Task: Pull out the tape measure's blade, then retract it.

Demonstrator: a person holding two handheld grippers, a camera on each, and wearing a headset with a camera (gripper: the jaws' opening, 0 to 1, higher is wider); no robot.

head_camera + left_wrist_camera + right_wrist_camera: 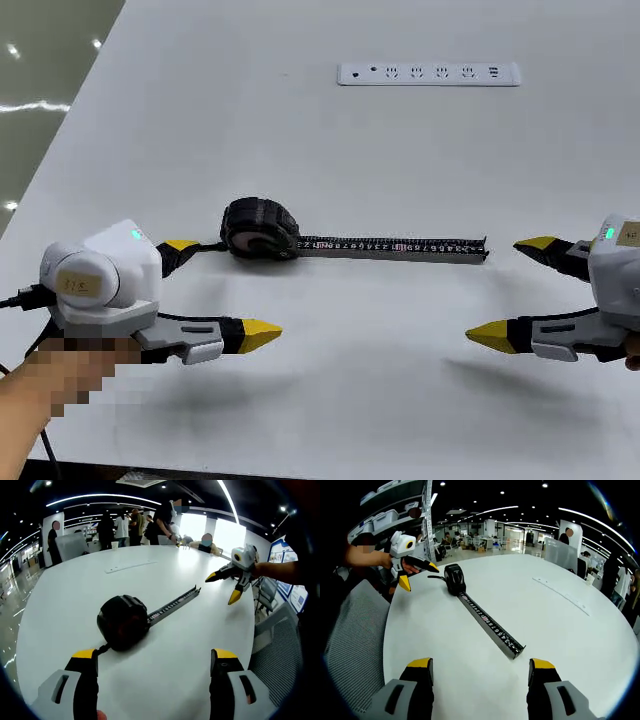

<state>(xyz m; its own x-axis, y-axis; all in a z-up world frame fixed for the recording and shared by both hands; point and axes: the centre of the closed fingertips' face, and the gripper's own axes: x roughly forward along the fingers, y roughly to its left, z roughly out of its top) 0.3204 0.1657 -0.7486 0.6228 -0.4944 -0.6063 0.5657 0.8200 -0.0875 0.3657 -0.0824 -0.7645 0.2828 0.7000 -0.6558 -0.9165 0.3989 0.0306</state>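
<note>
A black tape measure point(260, 229) point(123, 621) point(454, 578) lies on the white table point(350, 400), its dark blade point(395, 246) point(174, 602) point(490, 623) pulled out to the right and lying flat. My left gripper point(222, 288) point(155, 662) is open just left of the case, one yellow-tipped jaw on each side of it, not touching. To the right of the blade's end hook point(484, 247) point(516, 651), my right gripper point(512, 288) point(481, 669) is open with nothing between its jaws.
A white power strip point(429, 74) point(127, 566) point(562, 595) lies at the far side of the table. The table's left edge drops to a glossy floor point(40, 90). Mesh chairs point(350, 635) and several people point(130, 527) stand around the table.
</note>
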